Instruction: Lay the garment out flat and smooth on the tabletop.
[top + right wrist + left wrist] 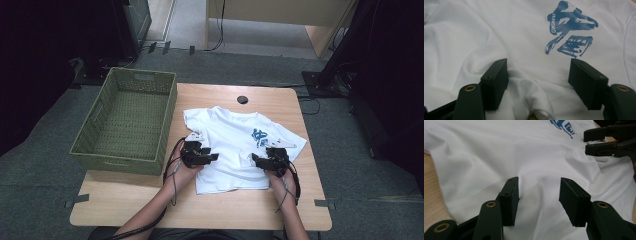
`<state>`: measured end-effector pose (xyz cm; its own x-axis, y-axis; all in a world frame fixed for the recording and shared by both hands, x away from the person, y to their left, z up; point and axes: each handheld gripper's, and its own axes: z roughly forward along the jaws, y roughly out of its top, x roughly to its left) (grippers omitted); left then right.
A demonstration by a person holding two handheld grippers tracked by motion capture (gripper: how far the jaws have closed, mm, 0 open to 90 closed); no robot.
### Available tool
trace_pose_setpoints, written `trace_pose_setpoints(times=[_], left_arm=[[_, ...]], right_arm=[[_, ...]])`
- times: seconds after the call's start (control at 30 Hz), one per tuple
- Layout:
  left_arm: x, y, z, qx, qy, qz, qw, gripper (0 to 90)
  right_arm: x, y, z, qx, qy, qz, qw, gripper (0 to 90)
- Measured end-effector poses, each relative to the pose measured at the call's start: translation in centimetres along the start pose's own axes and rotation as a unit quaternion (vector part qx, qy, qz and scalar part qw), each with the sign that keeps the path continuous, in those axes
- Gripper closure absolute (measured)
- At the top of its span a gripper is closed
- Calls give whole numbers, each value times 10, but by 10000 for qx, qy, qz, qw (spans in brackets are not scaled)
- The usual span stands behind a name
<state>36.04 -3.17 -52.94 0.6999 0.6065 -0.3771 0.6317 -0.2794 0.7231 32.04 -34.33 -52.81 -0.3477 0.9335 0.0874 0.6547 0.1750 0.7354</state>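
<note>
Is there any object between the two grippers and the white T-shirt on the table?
No, nothing visible. The left gripper and the right gripper both stand with open jaws directly over the white T-shirt, with only its cloth between the jaws. The green basket stands apart, to the left.

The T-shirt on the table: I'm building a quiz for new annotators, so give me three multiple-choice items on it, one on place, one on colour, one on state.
1. Where does the basket stand?
A. On the T-shirt
B. At the table's left side, beside the T-shirt
C. On the floor

2. What colour is the print on the T-shirt?
A. Red
B. Blue
C. Green

3. How do the right tongs stand?
A. Open, a fold of cloth between the jaws
B. Shut on the basket rim
C. Shut, off the table

Answers: 1 B, the green basket sits left of the shirt on the table. 2 B, the right gripper view shows blue brushwork. 3 A, the jaws stand apart over bunched white cloth.
</note>
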Motion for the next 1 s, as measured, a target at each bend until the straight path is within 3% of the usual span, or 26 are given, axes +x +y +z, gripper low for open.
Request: trace_pose_setpoints(times=[0.1, 0.37, 1.0], left_arm=[[-4, -6, -4, 12, -29, -1, 10000, 506], [-15, -19, -14, 5, -33, -44, 10000, 506], [-39, -55, -46, 76, 19, -44, 10000, 500]], right_arm=[[6, -5, -2, -34, -52, -135, 9999, 298], [16, -13, -10, 14, -50, -149, 9999, 276], [45, -37, -34, 81, 163, -350, 9992, 274]])
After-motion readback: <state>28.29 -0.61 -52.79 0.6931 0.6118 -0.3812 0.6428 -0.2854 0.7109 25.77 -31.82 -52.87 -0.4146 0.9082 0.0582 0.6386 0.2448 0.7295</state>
